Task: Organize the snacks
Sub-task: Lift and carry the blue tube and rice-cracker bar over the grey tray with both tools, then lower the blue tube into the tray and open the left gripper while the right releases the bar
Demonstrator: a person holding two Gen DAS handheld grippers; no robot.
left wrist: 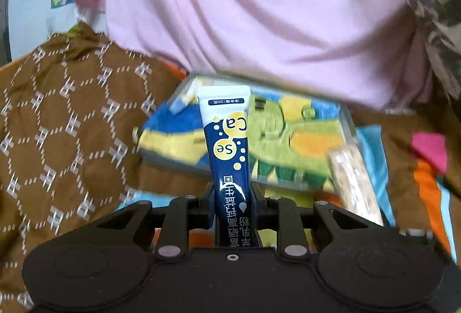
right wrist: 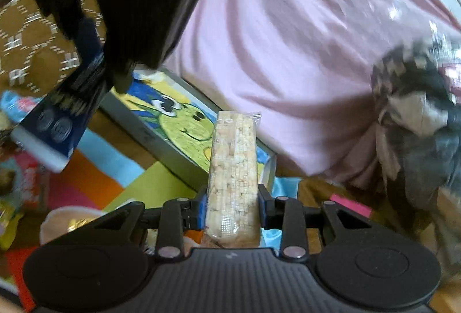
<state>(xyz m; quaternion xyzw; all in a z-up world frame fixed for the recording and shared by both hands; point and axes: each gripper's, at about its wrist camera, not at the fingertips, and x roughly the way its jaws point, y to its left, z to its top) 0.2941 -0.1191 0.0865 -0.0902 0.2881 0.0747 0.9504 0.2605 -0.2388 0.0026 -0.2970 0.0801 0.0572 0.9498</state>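
Left wrist view: left tongs (left wrist: 232, 194) clamped on sachet (left wrist: 227, 140), right tongs (right wrist: 232, 203) on rice bar (right wrist: 233, 169), tray (left wrist: 288, 140) just ahead.

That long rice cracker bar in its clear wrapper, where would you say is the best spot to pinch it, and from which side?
Pinch the rice cracker bar across its narrow width near one end, coming in along its length from that end. It is long, flat-sided and slim, so the fingers close squarely on its two long edges. The right gripper holds it just that way, lower end clamped, the rest pointing forward.
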